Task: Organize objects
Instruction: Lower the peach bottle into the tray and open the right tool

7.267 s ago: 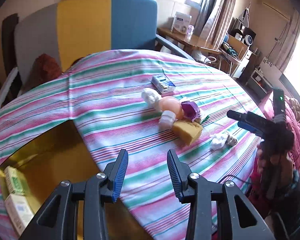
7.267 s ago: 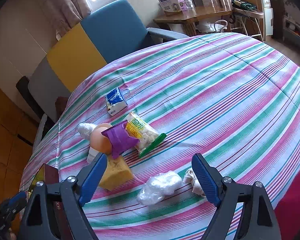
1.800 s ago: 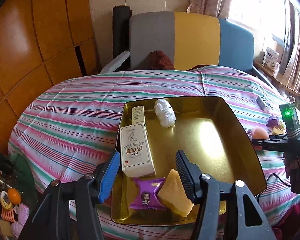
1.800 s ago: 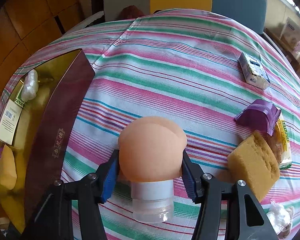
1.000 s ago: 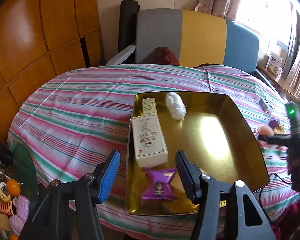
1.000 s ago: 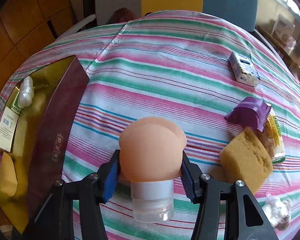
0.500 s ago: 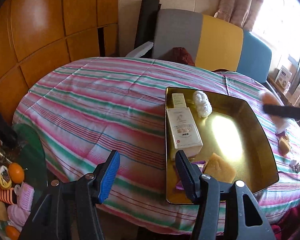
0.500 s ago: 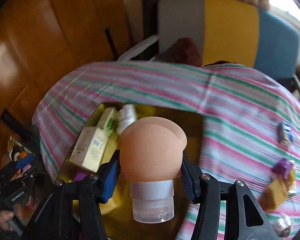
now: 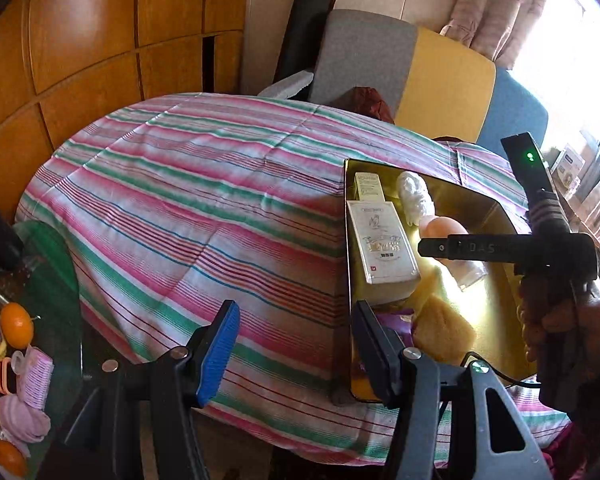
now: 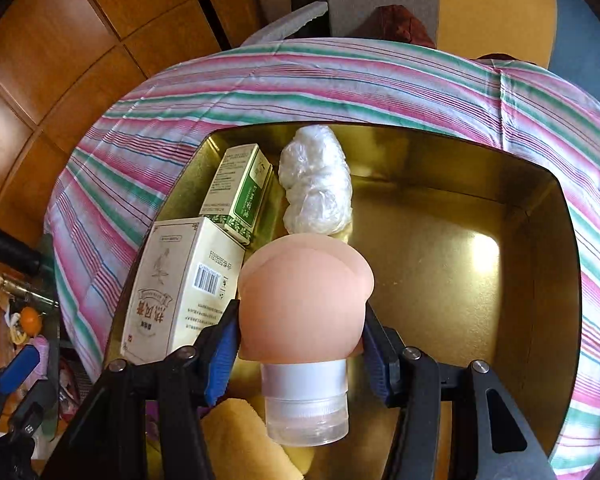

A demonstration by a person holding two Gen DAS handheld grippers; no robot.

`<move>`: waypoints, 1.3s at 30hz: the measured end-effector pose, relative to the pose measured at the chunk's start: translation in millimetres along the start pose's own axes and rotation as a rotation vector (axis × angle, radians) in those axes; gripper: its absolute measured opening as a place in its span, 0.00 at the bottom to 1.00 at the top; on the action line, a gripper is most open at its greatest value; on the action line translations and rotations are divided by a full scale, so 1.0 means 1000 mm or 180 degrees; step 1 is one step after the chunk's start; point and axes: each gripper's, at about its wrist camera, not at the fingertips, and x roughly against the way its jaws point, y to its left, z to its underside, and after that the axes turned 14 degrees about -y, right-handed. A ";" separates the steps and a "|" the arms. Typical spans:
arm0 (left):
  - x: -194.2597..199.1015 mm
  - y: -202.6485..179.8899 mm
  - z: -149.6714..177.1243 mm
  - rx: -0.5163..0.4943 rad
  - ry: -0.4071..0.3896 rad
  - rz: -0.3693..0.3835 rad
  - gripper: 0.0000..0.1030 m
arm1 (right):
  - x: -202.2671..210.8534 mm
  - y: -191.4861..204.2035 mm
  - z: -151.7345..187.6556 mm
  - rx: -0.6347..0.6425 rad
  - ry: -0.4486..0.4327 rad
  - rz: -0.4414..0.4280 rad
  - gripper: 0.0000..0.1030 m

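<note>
Peach-coloured squeeze bottle (image 10: 305, 300), with its clear cap (image 10: 307, 412) pointing toward the camera, is pinched by its soft body between the blue-padded fingers (image 10: 220, 354) of the right gripper (image 10: 298, 350) and hangs over the gold tin tray (image 10: 500, 280), just beside the white carton (image 10: 176, 288) and in front of the plastic-wrapped bundle (image 10: 316, 184). Since the body is soft and rounded, a loosened hold may let it roll as it lands; it could run into the carton or the green-and-white box (image 10: 240, 192) behind it, or settle on the yellow sponge (image 10: 244, 440) below the fingers and tip over. From the left wrist view the bottle seems to sit low over the tray floor, though the right gripper's arm crosses it there, so I cannot tell whether it already touches. Lowering too far to the left could catch a finger on the carton's edge and shove it along. The left gripper (image 9: 296, 350) has its fingers spread with nothing between them, poised above the striped cloth (image 9: 188, 208) at the tray's near left wall (image 9: 342, 280); a careless swing could knock that wall and slide the tray on the cloth-covered bench. A purple packet (image 9: 398, 320) lies half hidden beside the sponge.
</note>
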 end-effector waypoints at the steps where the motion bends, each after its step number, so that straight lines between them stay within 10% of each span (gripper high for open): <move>1: -0.001 0.000 0.001 0.0002 0.0015 0.0004 0.57 | -0.002 0.000 0.000 -0.0003 0.0013 0.0018 0.54; 20: -0.005 0.000 0.004 0.0045 0.0081 0.0038 0.57 | -0.009 0.015 0.009 0.0181 0.0058 0.0137 0.74; 39: 0.003 -0.008 0.002 -0.0067 -0.0053 0.0014 0.57 | 0.062 -0.005 0.000 -0.0106 -0.0506 -0.0140 0.90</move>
